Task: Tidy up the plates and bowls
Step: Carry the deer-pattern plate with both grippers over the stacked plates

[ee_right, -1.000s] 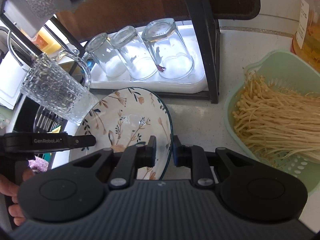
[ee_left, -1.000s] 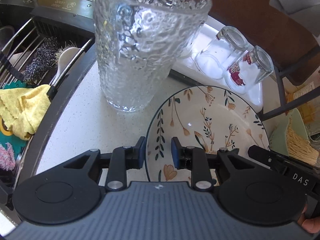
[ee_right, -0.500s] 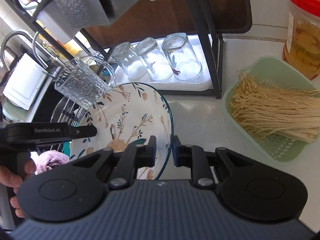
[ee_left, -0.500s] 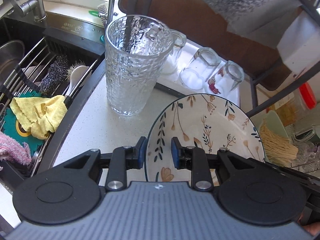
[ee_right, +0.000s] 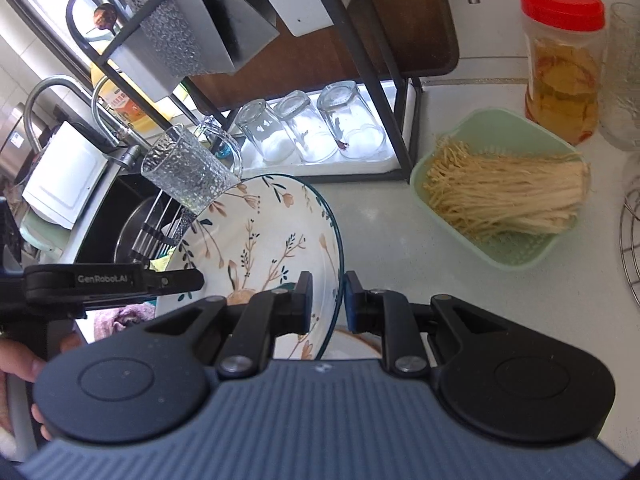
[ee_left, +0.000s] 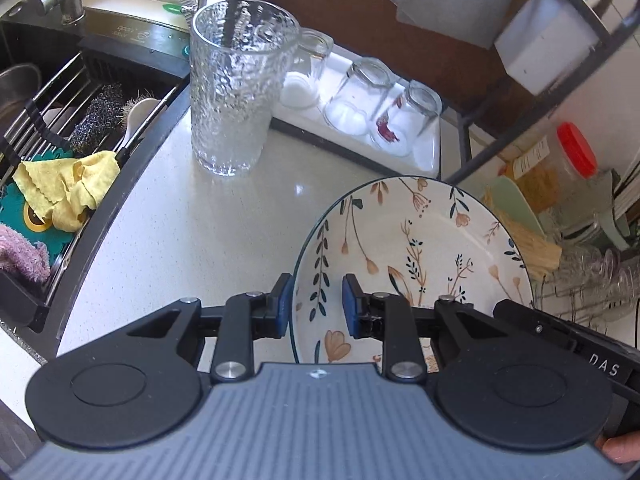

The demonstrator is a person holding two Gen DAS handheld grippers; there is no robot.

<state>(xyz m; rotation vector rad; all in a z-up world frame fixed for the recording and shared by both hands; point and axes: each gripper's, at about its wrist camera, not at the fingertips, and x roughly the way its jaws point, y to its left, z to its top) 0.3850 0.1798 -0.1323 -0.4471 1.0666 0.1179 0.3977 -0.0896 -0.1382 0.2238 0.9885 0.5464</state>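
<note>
A floral bowl point(ee_left: 416, 256) with a dark blue rim is held up off the white counter between both grippers. My left gripper point(ee_left: 314, 306) is shut on its left rim. My right gripper point(ee_right: 328, 302) is shut on its right rim; the bowl point(ee_right: 260, 236) fills the centre left of the right wrist view. The left gripper's body point(ee_right: 112, 280) shows at the left of the right wrist view, and the right gripper's arm point(ee_left: 568, 344) shows at the right of the left wrist view.
A tall textured glass point(ee_left: 232, 96) stands on the counter by the sink point(ee_left: 48, 92). Three upturned glasses point(ee_right: 312, 128) sit on a white tray under a black rack point(ee_right: 400, 92). A green basket of enoki mushrooms point(ee_right: 504, 196) and a red-lidded jar point(ee_right: 564, 68) stand at the right.
Both grippers have lifted the bowl up and back from the counter. The tall glass and the tray now look smaller and farther away.
</note>
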